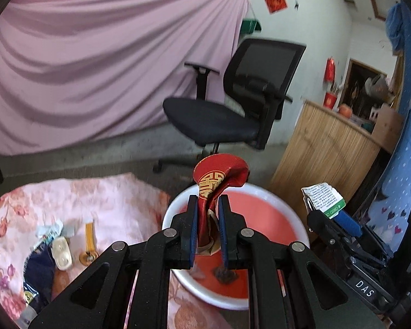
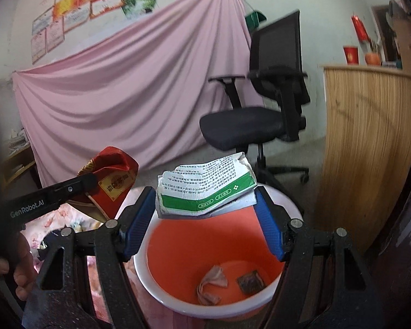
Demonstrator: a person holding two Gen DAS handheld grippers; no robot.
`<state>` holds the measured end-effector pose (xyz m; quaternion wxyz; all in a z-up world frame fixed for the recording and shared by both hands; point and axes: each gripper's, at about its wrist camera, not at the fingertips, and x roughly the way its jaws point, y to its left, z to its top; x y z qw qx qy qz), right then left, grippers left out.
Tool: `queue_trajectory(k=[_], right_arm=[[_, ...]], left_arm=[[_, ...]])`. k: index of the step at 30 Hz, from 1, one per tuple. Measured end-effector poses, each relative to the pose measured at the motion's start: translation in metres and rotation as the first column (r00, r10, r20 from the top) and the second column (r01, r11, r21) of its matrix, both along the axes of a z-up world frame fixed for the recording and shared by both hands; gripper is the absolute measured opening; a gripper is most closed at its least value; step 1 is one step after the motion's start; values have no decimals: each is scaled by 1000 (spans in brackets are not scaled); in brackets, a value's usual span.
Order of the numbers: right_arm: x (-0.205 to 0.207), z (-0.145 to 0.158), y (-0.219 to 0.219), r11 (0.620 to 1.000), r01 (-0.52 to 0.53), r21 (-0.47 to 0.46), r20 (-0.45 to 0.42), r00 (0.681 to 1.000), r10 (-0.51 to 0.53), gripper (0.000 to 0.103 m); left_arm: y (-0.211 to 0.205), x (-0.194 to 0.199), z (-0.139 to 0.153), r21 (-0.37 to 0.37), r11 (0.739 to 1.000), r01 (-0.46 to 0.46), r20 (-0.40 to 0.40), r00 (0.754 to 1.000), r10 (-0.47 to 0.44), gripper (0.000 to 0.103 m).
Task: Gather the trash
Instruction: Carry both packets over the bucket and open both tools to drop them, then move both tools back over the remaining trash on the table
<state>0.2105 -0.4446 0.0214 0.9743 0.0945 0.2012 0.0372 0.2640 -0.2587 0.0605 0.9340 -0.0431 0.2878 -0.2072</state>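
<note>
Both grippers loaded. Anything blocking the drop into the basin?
Nothing visible. The red packet in the left gripper and the green-white carton in the right gripper hang over the open basin, which holds only two scraps.

Red packet [image 1: 216,189]: my left claw [image 1: 208,219] covers its lower half; I can't read the gold print.
Basin [image 1: 263,194]: its near rim is behind my left claw's linkage in the left view, and the right claw's arms cut its sides in the right view.
Scraps in basin [image 2: 212,282]: two small bits, too crumpled for me to identify.
Carton [image 2: 205,189]: the print is too small to read; its underside is hidden.
Litter on bedspread [image 1: 60,246]: blurred, the wrappers partly cut off by the frame edge.
Right claw [image 1: 339,219]: only one blue pad is visible from the left view.
Hand [image 2: 11,268]: cropped at the left edge.
</note>
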Motion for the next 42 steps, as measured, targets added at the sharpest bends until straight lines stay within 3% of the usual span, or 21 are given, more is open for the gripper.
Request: queue_trajectory(k=[6,14,19,24,32,36,39,42], right_arm=[[11,-21,-5,1000,-1,28,-109,994,4,92],[19,-41,-14,998,11,66,-209,978,3,94],[22,-43,-14,998,14,69,-232,973,2,94],[22,-41,-15,998,21,63,-240,971,-5,94],[6,-17,-9,999,31,31,-167,986,-25,103],[-5,1,-1,999,35,3,-115,993,-34,103],[-17,17,7,999,31,-10,-57,998,-32,103],[-27,30,15,999,26,-19,-10,1000,-26,103]], left_arm=[[-6,15,-21,15,1000,14,-111,994,-12,12],[-5,25,-30,-6,999,34,-190,981,-34,16],[-3,26,-32,-7,1000,24,-214,976,-25,25],[5,23,-30,-21,1000,6,-223,975,-11,27],[28,3,-12,-63,998,-22,-165,986,11,42],[49,-11,2,-103,993,-53,-108,993,42,59],[68,-24,13,-117,989,-91,-54,995,86,82],[87,-41,22,-136,983,-120,25,992,124,88]])
